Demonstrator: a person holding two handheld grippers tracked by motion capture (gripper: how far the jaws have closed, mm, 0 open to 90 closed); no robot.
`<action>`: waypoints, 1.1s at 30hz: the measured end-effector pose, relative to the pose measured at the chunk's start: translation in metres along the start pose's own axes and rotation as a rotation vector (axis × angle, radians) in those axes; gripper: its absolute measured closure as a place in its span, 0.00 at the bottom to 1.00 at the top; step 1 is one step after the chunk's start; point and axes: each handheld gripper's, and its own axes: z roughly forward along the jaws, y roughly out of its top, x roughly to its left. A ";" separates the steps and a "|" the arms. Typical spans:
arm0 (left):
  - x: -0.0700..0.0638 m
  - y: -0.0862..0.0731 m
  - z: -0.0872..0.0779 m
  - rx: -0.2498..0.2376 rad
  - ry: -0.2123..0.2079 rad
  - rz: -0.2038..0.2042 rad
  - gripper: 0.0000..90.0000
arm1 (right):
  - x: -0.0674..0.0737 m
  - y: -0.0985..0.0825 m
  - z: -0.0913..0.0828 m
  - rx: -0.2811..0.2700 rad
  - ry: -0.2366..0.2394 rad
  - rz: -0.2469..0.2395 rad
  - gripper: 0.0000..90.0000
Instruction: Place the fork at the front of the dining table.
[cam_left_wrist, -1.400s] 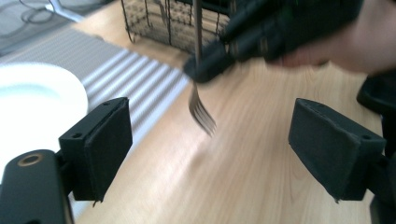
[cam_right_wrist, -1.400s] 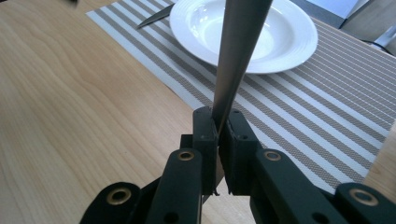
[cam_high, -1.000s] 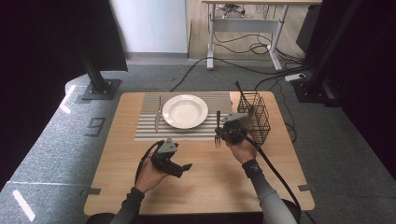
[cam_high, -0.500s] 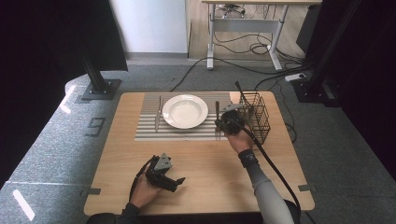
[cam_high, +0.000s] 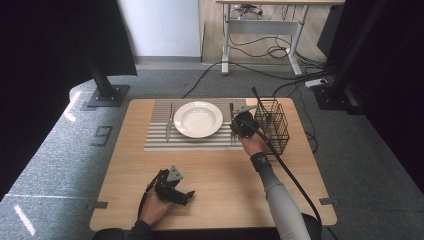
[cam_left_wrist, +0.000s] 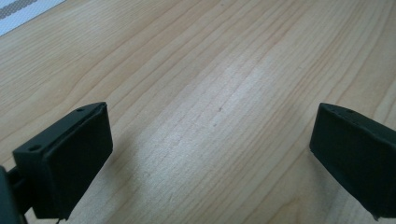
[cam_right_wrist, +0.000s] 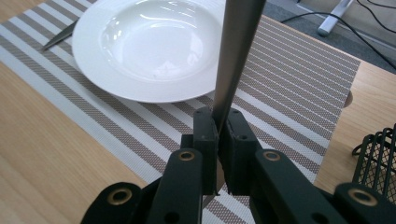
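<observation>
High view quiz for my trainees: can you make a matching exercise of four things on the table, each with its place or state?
1 plate
2 wire basket
3 right tongs
4 left tongs

a open over bare wood
b on the striped mat
c at the table's right edge
d shut on a metal utensil handle

Pairs: 1-b, 2-c, 3-d, 4-a

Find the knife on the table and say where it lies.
In the high view the knife lies on the striped placemat, just left of the white plate, far from the wire basket at the right.
</observation>
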 end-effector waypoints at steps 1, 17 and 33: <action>0.000 0.000 0.001 0.016 0.004 -0.004 0.00 | -0.001 0.000 0.002 0.003 -0.003 0.004 0.94; 0.003 0.000 0.003 0.031 -0.010 -0.018 0.00 | -0.008 0.003 0.045 0.092 -0.074 0.015 0.95; 0.002 0.000 0.003 0.032 -0.018 -0.010 0.00 | -0.023 0.004 0.076 0.130 -0.121 0.078 0.95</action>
